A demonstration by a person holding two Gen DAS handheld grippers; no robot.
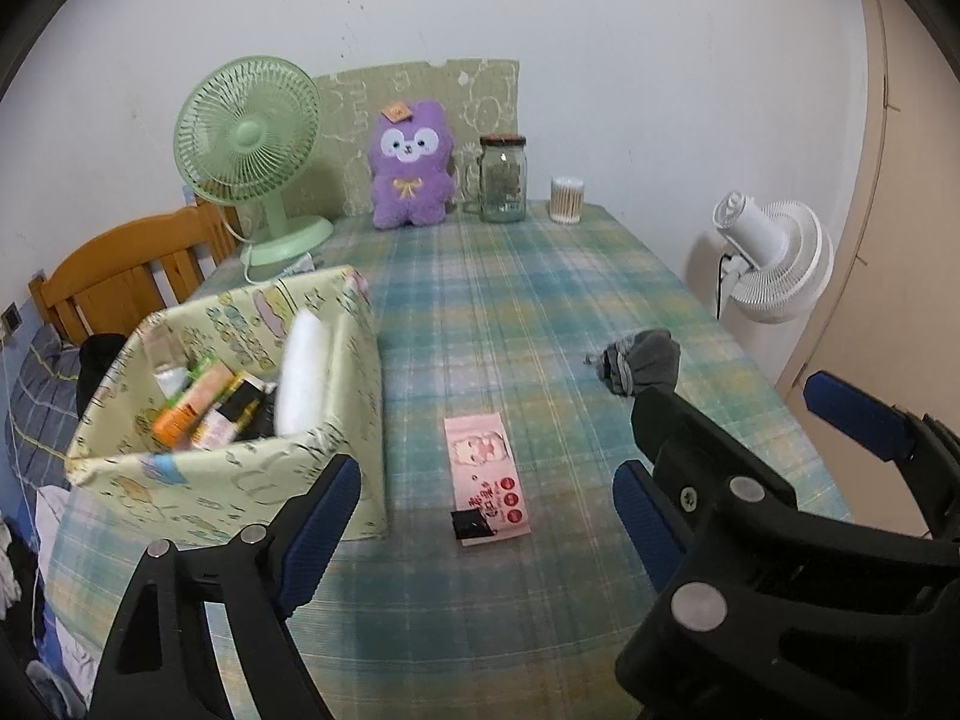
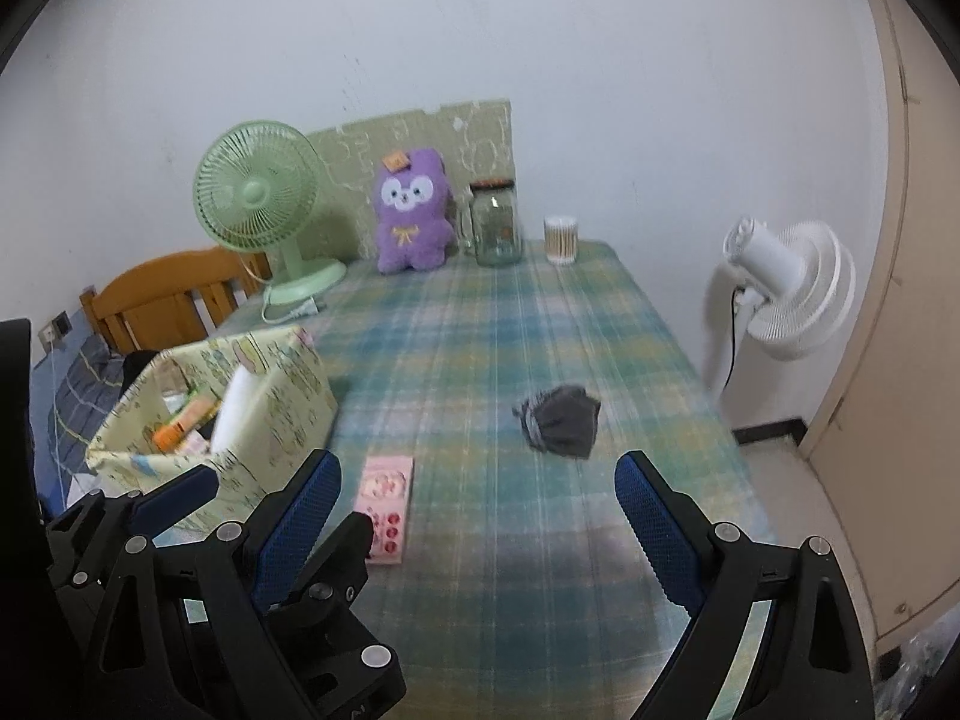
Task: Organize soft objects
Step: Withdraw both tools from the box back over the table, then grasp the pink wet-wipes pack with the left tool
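Plaid tablecloth (image 1: pixel 540 300) is carrying a grey balled sock (image 2: pixel 561 420) right of a pink packet (image 1: pixel 487 474) and a fabric storage box (image 1: pixel 240 468); left gripper (image 1: pixel 486 516) and right gripper (image 2: pixel 477 516) are hovering wide, empty.

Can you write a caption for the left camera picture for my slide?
Open left gripper above a pink packet on the plaid tablecloth, storage box beside it, purple plush at the back.

At the tabletop's (image 1: pixel 540 312) far end we see a green fan (image 1: pixel 252 150), a glass jar (image 1: pixel 503 180) and a cotton-swab tub (image 1: pixel 567 199)
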